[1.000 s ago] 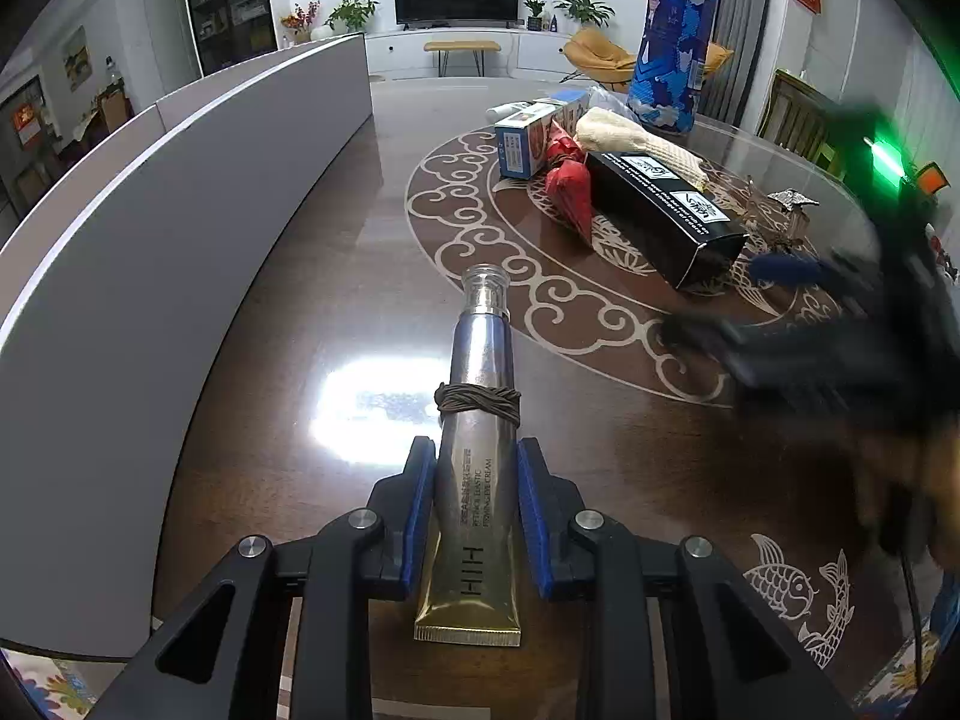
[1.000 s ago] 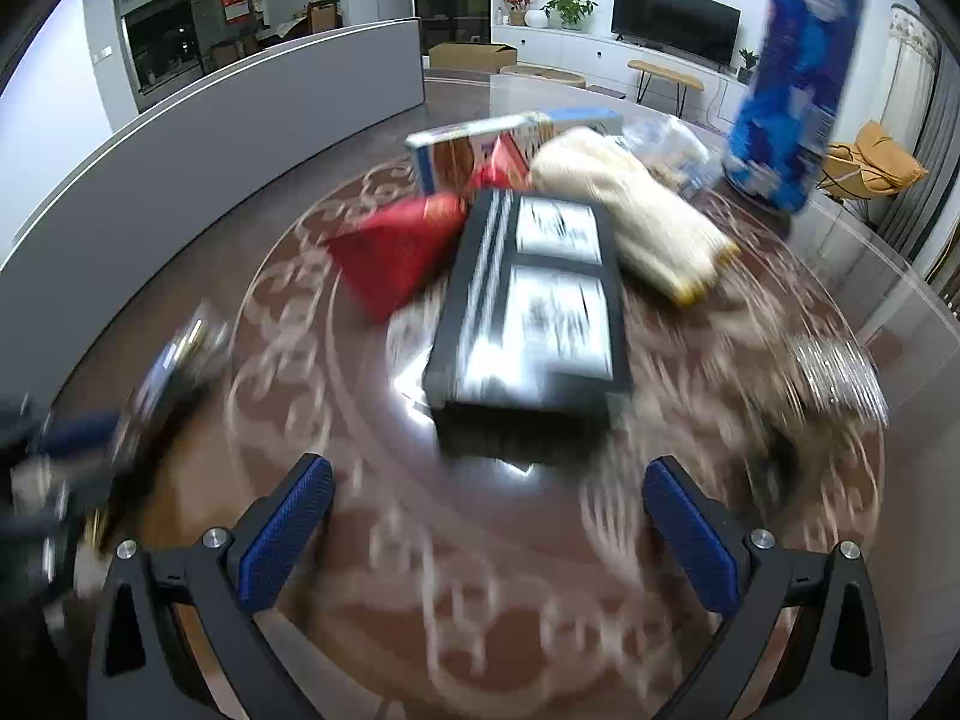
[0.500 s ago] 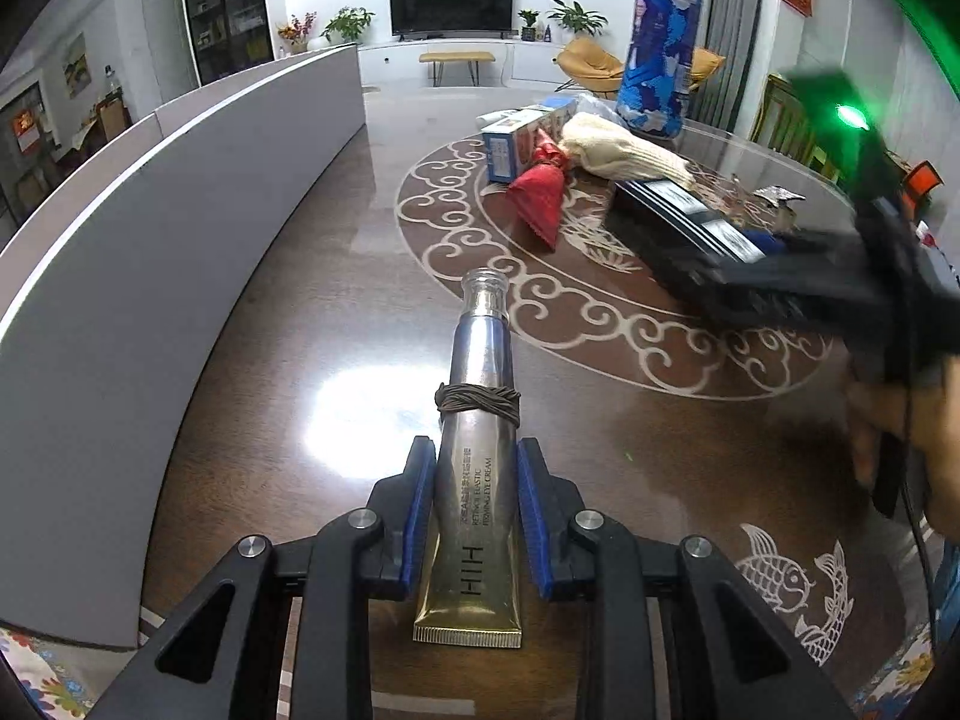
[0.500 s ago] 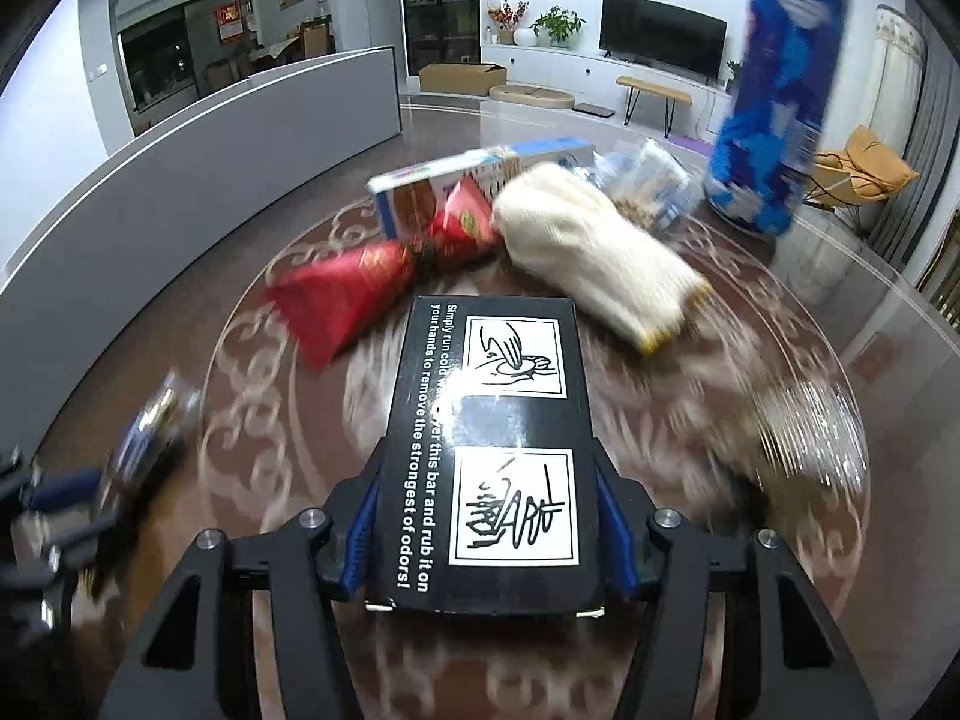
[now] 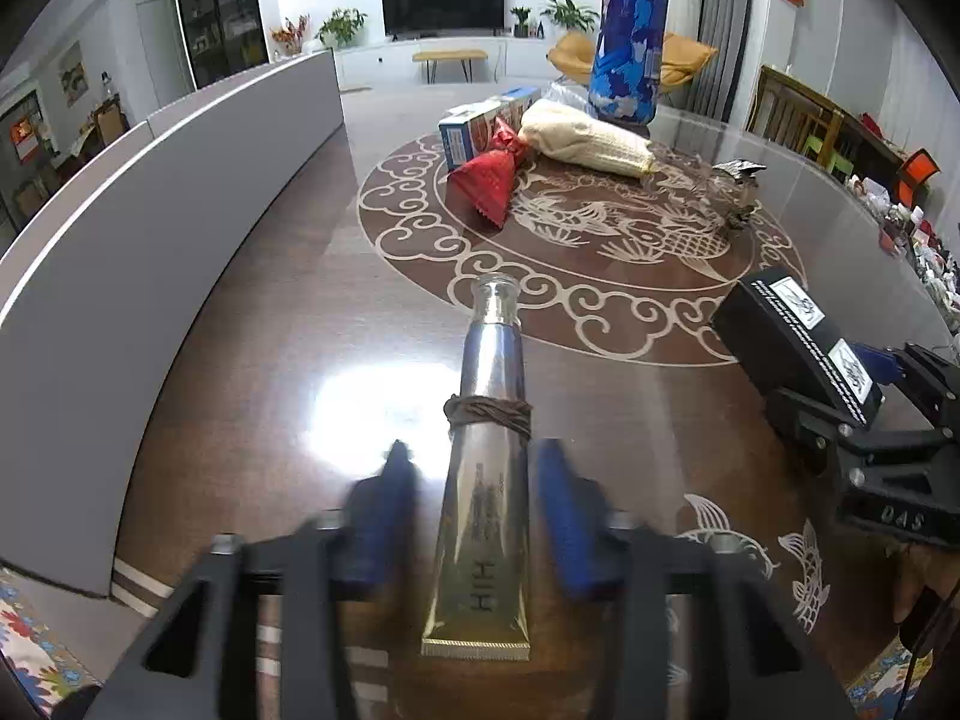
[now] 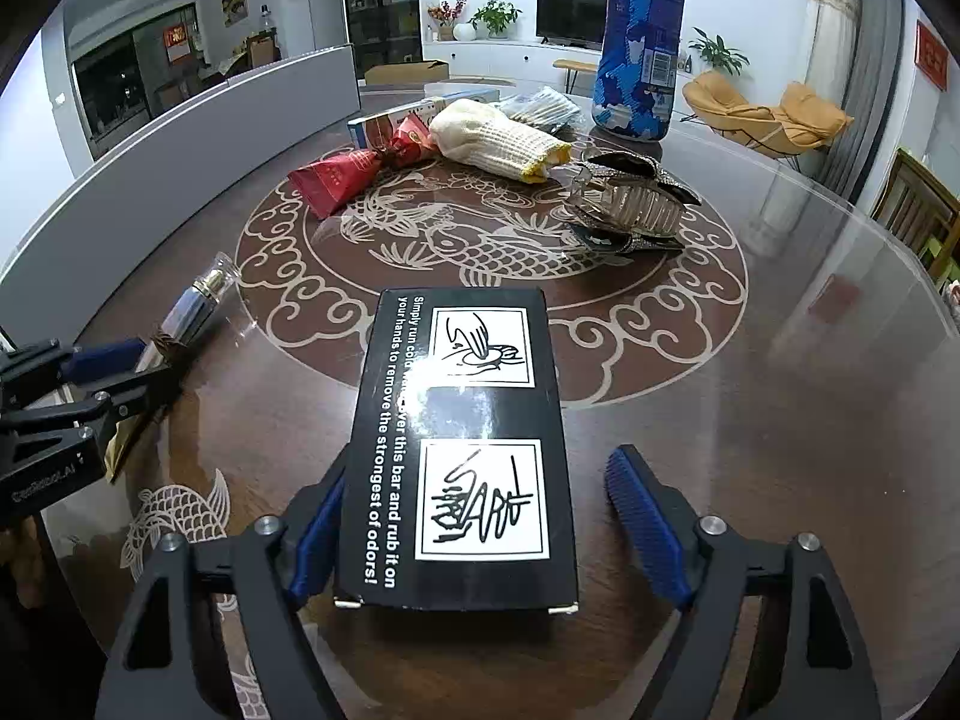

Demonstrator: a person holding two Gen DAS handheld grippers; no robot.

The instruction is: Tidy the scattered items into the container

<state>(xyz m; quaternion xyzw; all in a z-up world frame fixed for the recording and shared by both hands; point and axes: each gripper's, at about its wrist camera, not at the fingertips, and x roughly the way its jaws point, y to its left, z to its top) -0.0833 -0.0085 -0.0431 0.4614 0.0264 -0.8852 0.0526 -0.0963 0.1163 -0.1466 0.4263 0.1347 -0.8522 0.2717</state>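
Observation:
A silver and gold tube [image 5: 486, 480] with a brown band lies on the dark table, between the fingers of my left gripper [image 5: 474, 486]. Its jaws are opening, and both blue pads [image 5: 384, 498] stand clear of the tube. A black box [image 6: 468, 450] with white labels rests flat on the table inside my right gripper [image 6: 474, 516]. Those jaws are opening too: the right pad [image 6: 636, 498] is well off the box and the left pad sits by its edge. In the right wrist view the left gripper [image 6: 108, 372] and the tube [image 6: 192, 306] show at the left.
At the far side of the round patterned table [image 5: 600, 276] lie a red packet [image 5: 489, 180], a blue and white carton [image 5: 474, 126], a cream knitted glove [image 6: 492, 138], a jewelled hair clip [image 6: 630, 204] and a tall blue cylinder [image 6: 642, 36]. A grey curved panel [image 5: 150, 228] runs along the left.
The left jaws have parted from the tube they gripped. The right gripper closed on the black box, drew it from the table's middle to the near side, and now spreads its jaws.

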